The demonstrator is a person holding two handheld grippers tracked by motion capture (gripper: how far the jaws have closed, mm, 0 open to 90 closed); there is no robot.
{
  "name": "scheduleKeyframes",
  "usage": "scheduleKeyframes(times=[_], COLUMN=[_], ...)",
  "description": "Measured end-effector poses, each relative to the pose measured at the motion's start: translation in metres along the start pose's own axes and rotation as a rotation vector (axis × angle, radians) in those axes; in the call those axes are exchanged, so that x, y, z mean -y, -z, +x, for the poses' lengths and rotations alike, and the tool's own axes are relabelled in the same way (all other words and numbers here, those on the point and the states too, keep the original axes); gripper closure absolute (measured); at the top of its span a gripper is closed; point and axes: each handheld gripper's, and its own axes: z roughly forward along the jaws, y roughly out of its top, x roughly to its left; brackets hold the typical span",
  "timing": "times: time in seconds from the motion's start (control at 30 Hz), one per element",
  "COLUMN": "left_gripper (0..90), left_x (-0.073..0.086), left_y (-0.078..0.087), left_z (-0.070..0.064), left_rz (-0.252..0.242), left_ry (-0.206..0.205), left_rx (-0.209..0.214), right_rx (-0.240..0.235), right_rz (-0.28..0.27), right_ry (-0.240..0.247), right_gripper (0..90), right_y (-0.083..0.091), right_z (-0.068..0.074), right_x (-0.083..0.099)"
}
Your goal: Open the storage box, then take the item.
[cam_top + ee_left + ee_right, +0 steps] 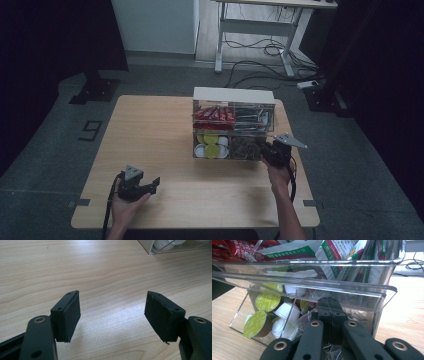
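Clear acrylic two-tier organiser (234, 95) sits on the far-right part of the pale wooden table (150, 130). Right gripper (329, 307) is reached into its lower right compartment — jaws pressed together among dark sachets; whether one is pinched, cannot tell. Green-lidded white capsules (258, 323) lie in the neighbouring compartment. Left gripper (112, 312) hovers spread over bare wood, holding nothing.

Risk — a careless pull could drag the organiser or spill loose sachets.
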Motion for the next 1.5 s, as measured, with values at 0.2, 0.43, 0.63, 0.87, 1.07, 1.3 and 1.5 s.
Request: scheduleKeyframes(times=[0.2, 0.43, 0.63, 0.87, 1.07, 1.3, 1.5], left_gripper=[29.1, 29.0, 29.0, 29.3, 29.5, 29.3, 29.4], left_x=[-0.001, -0.006, -0.016, -0.030, -0.035, -0.038, -0.046], left_y=[0.001, 0.000, -0.005, -0.011, -0.016, -0.020, -0.025], left_z=[-0.003, -0.011, -0.025, -0.040, -0.045, -0.050, -0.061], left_rz=[-0.002, -0.010, -0.011, -0.023, -0.021, -0.027, -0.037], left_ry=[-0.006, -0.021, -0.059, -0.087, -0.088, -0.093, -0.126], left_rx=[0.002, 0.005, 0.017, 0.036, 0.046, 0.048, 0.059], right_rx=[0.001, -0.001, -0.001, 0.005, 0.010, 0.012, 0.014], right_rz=[-0.005, -0.004, 0.013, 0.018, 0.022, 0.025, 0.026], right_ry=[-0.003, 0.005, 0.014, 0.027, 0.035, 0.036, 0.039], right_gripper=[87.9, 87.9, 87.9, 87.9, 87.9, 87.8, 87.9], right_y=[0.001, 0.000, -0.004, -0.005, -0.005, -0.005, -0.005], right_z=[-0.001, -0.002, -0.001, 0.001, 0.001, 0.002, 0.003], right_x=[0.001, 0.001, 0.000, 0.000, -0.001, -0.001, -0.001])
